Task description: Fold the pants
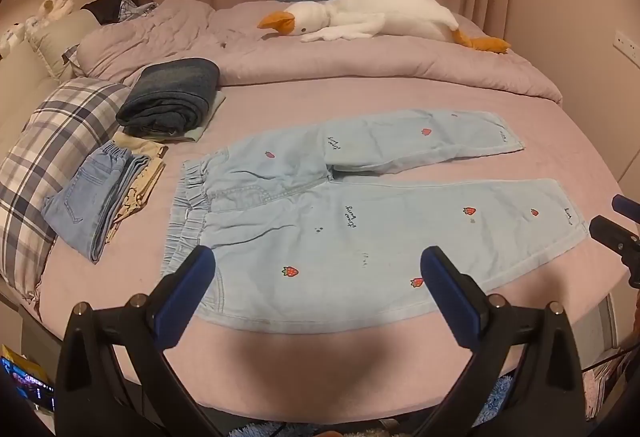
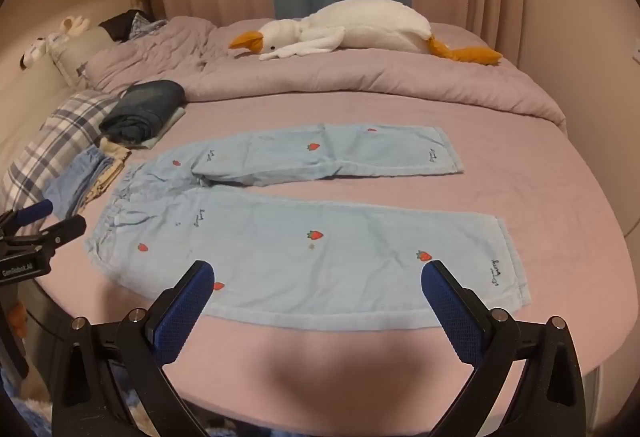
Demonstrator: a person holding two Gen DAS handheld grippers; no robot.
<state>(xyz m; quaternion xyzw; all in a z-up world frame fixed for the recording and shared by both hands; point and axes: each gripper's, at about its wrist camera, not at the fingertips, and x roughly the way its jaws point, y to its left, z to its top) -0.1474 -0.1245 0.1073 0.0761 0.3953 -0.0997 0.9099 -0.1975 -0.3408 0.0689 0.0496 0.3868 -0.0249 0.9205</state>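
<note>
Light blue pants [image 1: 340, 221] with red strawberry prints lie flat on the pink bed sheet, waistband to the left, both legs spread to the right. They also show in the right wrist view [image 2: 304, 237]. My left gripper [image 1: 318, 269] is open and empty, hovering over the near leg close to the waistband. My right gripper [image 2: 318, 281] is open and empty, over the near leg toward the hem. The right gripper's tips show at the right edge of the left wrist view [image 1: 618, 225]. The left gripper shows at the left edge of the right wrist view [image 2: 44, 221].
A stack of folded clothes [image 1: 104, 197] and a folded dark garment [image 1: 172, 97] lie left of the pants by a plaid pillow [image 1: 48, 141]. A rumpled lilac duvet [image 1: 360, 65] with a white goose plush [image 1: 380, 17] fills the far side. The bed's near edge [image 1: 320, 397] is just below my grippers.
</note>
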